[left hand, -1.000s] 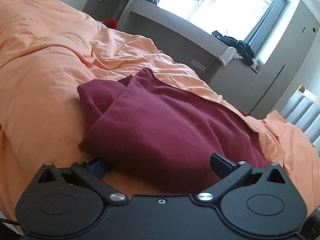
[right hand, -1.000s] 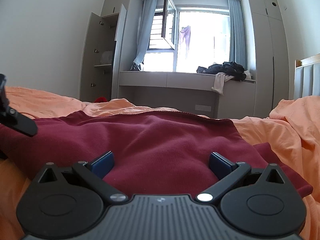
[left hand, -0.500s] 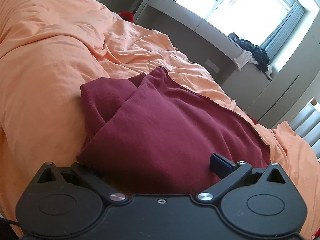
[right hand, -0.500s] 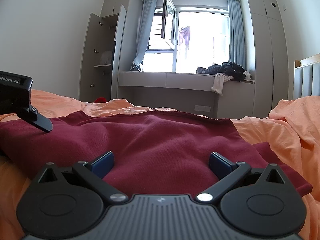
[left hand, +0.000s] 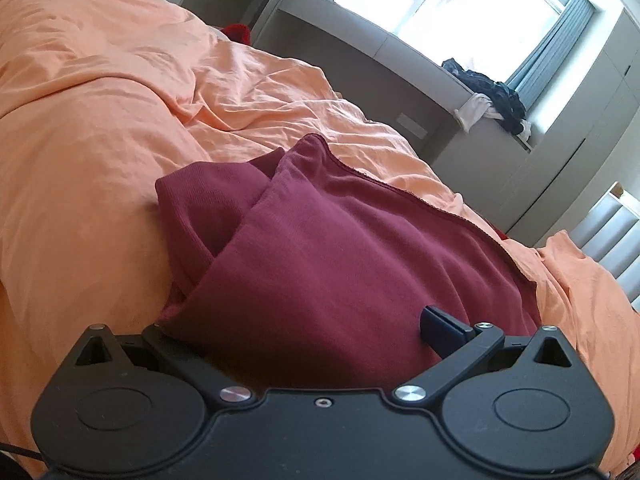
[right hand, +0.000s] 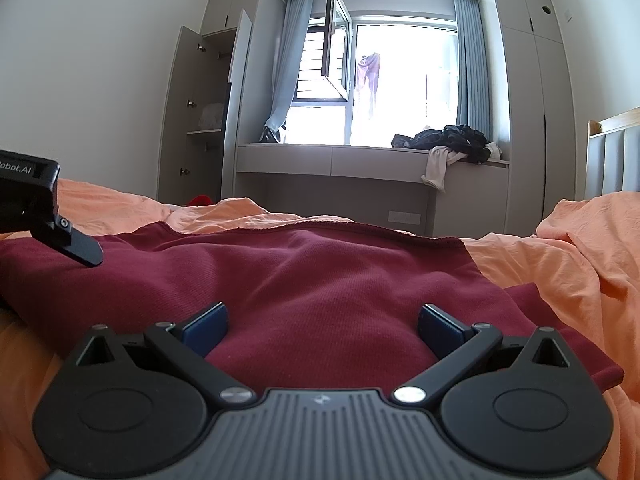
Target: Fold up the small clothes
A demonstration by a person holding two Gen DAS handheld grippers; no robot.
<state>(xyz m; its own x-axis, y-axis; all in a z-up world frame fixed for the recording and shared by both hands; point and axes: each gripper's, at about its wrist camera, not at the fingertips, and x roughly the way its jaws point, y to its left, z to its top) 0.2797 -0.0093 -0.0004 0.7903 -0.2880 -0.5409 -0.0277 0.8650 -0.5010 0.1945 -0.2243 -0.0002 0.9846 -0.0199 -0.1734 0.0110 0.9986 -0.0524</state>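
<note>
Maroon garment point(right hand: 320, 276) lay folded on orange bed point(left hand: 80, 160). Right gripper point(right hand: 322, 322) jaws wide over it; left gripper point(left hand: 304, 344) probably wide too, one finger hidden by cloth.

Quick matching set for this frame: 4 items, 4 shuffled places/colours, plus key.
1. maroon garment
2. bedsheet
3. dark clothes pile
4. right claw

A. on the window ledge
B. orange
C. open, fingers resting on the cloth
D. lying folded on the bed

Pairs: 1-D, 2-B, 3-A, 4-C
</note>
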